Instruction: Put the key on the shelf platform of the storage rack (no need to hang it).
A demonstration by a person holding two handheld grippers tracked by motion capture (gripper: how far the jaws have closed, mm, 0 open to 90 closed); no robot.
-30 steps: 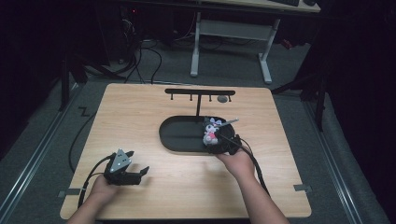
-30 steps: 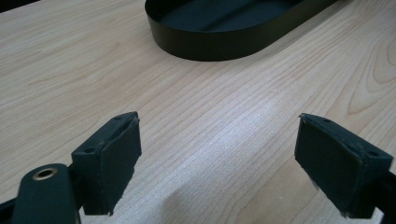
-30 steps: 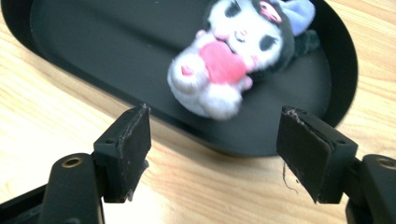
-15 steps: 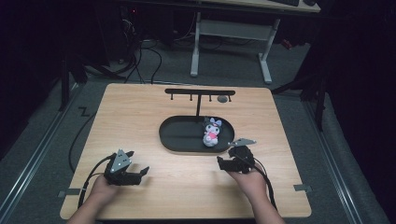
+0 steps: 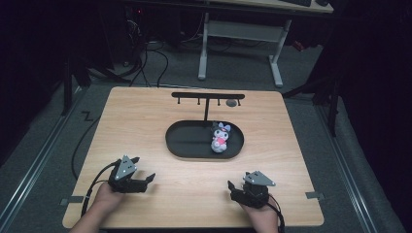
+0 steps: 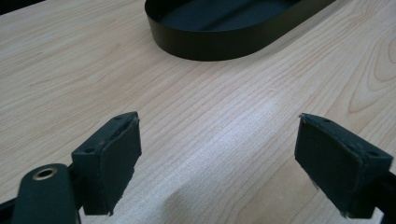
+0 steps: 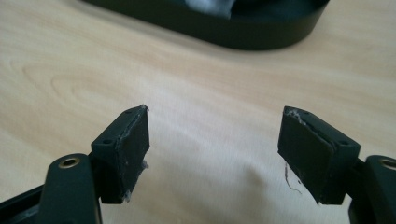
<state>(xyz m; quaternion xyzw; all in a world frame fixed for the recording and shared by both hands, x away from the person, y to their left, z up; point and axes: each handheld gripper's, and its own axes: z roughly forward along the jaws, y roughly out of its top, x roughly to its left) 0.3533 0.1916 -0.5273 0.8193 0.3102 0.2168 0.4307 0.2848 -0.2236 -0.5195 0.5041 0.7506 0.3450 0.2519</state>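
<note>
plush toy (image 5: pixel 220 140) in black tray (image 5: pixel 184 145), both grippers (jaws apart) near

My hand-held gripper (image 7: pixel 215 154): jaws wide apart, nothing between them
Worktop (image 7: pixel 196 93): pale wood under my jaws
Tray (image 7: pixel 243 35): black, ahead, something grey inside

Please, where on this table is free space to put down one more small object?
The table has bare wood left of the black oval tray, between tray and left edge, and between the left gripper and right gripper. It is crowded at the tray's right end, where the plush toy lies, and near the rack.
</note>
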